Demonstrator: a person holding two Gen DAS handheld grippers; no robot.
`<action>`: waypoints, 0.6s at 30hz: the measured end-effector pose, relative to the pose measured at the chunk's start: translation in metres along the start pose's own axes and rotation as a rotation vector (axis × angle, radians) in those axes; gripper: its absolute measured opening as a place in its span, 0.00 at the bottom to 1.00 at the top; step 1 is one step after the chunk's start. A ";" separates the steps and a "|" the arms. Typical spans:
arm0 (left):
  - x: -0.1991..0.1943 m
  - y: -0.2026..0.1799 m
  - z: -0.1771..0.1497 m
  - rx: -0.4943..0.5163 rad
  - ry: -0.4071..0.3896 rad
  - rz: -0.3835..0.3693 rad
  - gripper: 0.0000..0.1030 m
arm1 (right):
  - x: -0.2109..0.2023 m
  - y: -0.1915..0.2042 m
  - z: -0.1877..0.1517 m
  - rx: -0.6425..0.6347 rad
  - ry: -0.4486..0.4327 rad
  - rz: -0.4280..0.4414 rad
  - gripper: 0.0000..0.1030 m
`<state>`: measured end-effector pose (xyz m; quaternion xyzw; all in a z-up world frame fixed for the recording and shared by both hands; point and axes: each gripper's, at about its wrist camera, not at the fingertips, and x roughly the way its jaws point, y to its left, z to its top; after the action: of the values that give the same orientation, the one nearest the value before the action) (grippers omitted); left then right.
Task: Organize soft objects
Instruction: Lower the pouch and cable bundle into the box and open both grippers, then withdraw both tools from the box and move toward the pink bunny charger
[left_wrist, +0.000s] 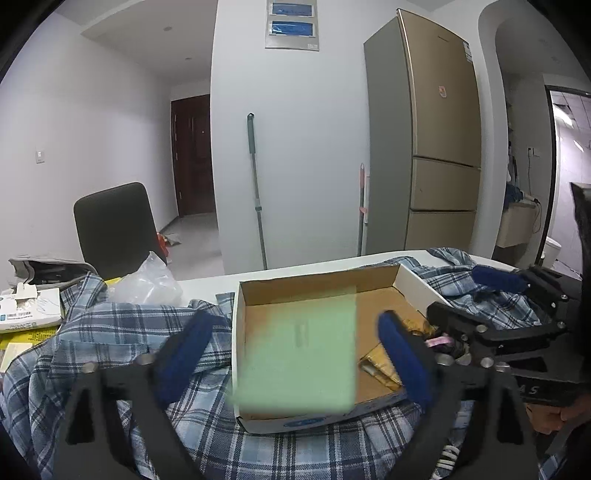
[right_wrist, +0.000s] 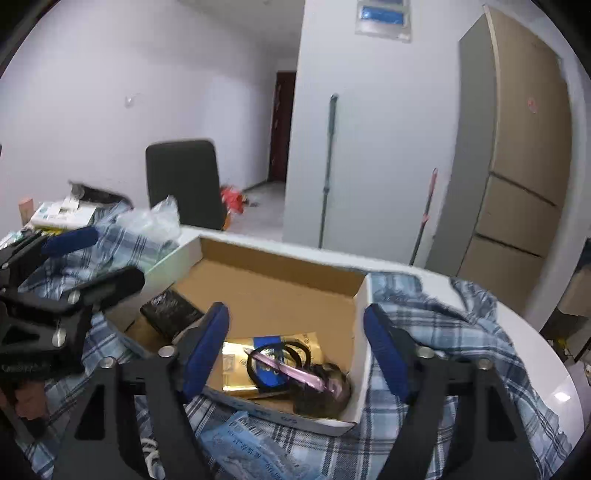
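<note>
While both tools gape (nothing held), left tool (left_wrist: 295, 354), right tool (right_wrist: 295, 350), cardboard box (right_wrist: 364, 317), plaid shirt (left_wrist: 207, 435)

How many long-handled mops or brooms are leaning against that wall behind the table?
2. A grey-green handle leans on the white wall's middle; a pink-red handle leans at its right edge, beside the fridge. Their heads are hidden behind the table.

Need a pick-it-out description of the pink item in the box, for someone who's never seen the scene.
Start at the open cardboard box sitting on the blue plaid shirt on the white table. Look into the box's near corner on the fridge side, beside the gold packet. The pink band lies there over a dark furry bundle; it is the only pink thing in the box, the loops beside it being black.
</note>
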<state>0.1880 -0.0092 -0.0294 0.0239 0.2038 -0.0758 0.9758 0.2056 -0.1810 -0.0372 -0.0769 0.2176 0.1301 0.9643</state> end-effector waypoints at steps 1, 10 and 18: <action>-0.001 0.001 0.000 -0.004 -0.004 0.003 0.91 | -0.001 0.000 0.002 -0.005 -0.003 -0.001 0.72; -0.016 0.013 0.011 -0.076 -0.025 0.009 0.91 | -0.013 -0.011 0.016 0.030 -0.031 -0.012 0.72; -0.065 0.005 0.039 -0.077 -0.118 -0.016 0.91 | -0.070 -0.023 0.045 0.061 -0.130 -0.005 0.72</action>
<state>0.1449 0.0020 0.0321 -0.0198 0.1490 -0.0770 0.9856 0.1697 -0.2087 0.0361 -0.0393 0.1581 0.1256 0.9786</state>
